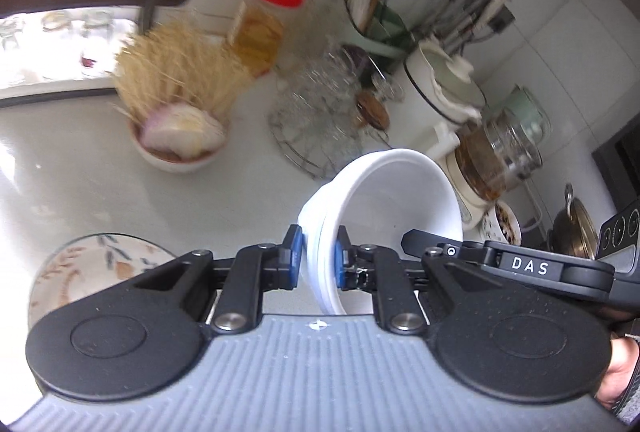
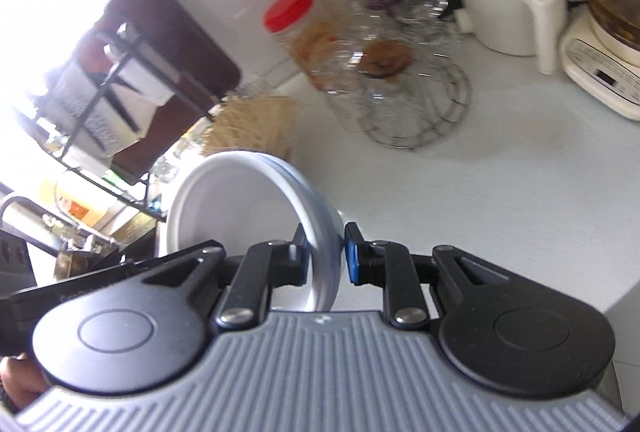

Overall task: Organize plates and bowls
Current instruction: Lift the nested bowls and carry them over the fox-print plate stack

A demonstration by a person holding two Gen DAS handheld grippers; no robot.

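My left gripper [image 1: 318,258] is shut on the rim of a white bowl [image 1: 384,199], held tilted above the white counter with its opening facing right. My right gripper [image 2: 326,256] straddles the rim of the same white bowl [image 2: 240,207], tilted with its opening facing left; a small gap shows at its right pad [image 2: 352,256]. The right gripper's body shows at the right of the left wrist view. A floral plate [image 1: 100,268] lies on the counter at lower left, beside the left gripper.
A bowl with onion and dry noodles [image 1: 176,127] stands on the counter. A red-lidded jar [image 1: 264,19], glass cups on a wire rack [image 1: 324,111], a utensil holder [image 1: 372,15], a white pot [image 1: 440,87] and a glass kettle [image 1: 496,155] line the back wall.
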